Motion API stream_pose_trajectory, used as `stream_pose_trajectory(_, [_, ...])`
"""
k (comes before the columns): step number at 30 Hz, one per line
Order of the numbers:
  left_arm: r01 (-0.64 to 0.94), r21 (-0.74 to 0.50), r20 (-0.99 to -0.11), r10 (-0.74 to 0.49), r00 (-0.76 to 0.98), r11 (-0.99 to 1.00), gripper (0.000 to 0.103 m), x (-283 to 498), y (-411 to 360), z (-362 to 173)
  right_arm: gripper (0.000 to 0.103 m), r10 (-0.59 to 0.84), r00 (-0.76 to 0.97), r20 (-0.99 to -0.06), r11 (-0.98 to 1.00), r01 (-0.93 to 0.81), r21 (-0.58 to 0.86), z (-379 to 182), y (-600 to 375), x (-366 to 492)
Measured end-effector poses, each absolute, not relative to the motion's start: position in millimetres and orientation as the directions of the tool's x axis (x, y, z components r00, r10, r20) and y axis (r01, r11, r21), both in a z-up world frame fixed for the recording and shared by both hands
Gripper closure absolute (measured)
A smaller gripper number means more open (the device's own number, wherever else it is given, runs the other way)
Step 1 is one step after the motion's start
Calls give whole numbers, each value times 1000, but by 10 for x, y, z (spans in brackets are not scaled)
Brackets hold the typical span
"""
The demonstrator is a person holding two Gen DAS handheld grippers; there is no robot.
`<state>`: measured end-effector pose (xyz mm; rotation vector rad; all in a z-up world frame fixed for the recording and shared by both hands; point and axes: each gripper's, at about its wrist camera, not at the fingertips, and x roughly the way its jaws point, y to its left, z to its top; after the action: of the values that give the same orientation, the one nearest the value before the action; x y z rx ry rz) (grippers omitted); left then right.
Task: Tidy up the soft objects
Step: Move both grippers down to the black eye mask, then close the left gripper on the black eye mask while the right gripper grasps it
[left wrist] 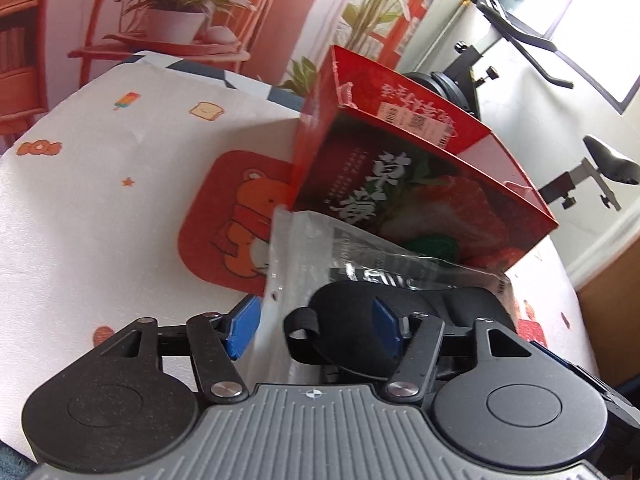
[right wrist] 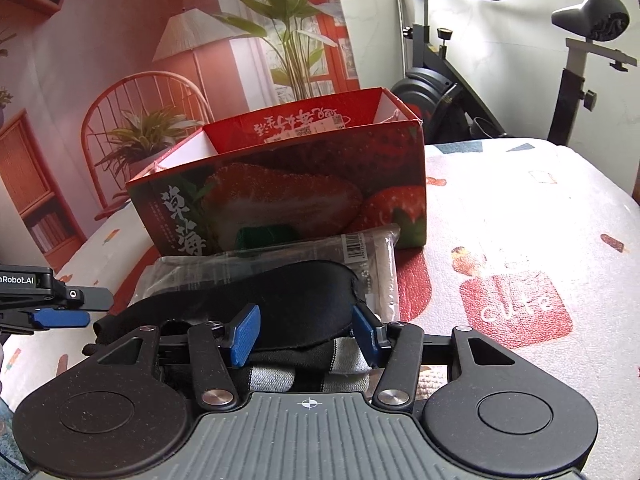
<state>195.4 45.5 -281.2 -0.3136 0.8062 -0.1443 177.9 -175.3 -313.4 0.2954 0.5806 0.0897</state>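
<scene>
An open red strawberry-print box (left wrist: 404, 184) (right wrist: 288, 196) stands on the table. In front of it lies a clear plastic packet (left wrist: 320, 252) (right wrist: 280, 264) with a black eye mask (left wrist: 352, 332) (right wrist: 288, 304) on top. A striped grey-and-black fabric (right wrist: 304, 372) lies under the mask. My left gripper (left wrist: 314, 326) is open, its blue pads on either side of the packet's edge and the mask's strap end. My right gripper (right wrist: 306, 332) is open with its pads around the mask's near edge. The left gripper also shows in the right wrist view (right wrist: 60, 316).
A red bear mat (left wrist: 240, 216) lies under the box on a white printed tablecloth (left wrist: 100, 200) (right wrist: 520, 208). A red "cute" mat (right wrist: 516, 308) lies to the right. An exercise bike (right wrist: 480, 80) stands behind the table.
</scene>
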Motion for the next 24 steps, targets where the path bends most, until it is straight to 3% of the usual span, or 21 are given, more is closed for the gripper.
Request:
stream_pose_trajectory(4, [-5,-404,-682,-298,668,915,37,2000,522,-2866,53,176,830,-529,950,-2,312,-3166,-1762,1787])
stream_pose_trajectory(8, [0,-453,-676,-344,652,891,28,2023,519,-2941,51,183,828,-530,948,-5,319,-3182,-1767,1807])
stream_pose_trajectory(18, [34,-500,-664,-408,627,865,29,2076,447,-3039,47,195,824,-531,945,-13,327,-3207,-1764,1858])
stream_pose_trajectory(20, [51,-488,-658,-405,635,872,32,2089,437,-3036,47,195,824,-532,945,-13,327,-3214,-1757,1863])
stream_pose_trajectory(22, [56,-463,-661,-386,644,885,42,2091,425,-3030,46,198,824,-531,944,-13,330,-3218,-1766,1869])
stream_pose_trajectory(23, [59,-452,-665,-380,642,890,55,2095,421,-3026,46,199,824,-531,943,-14,332,-3217,-1771,1873])
stream_pose_trajectory(24, [57,-436,-674,-368,641,898,59,2097,411,-3027,44,199,824,-530,943,-13,334,-3216,-1775,1877])
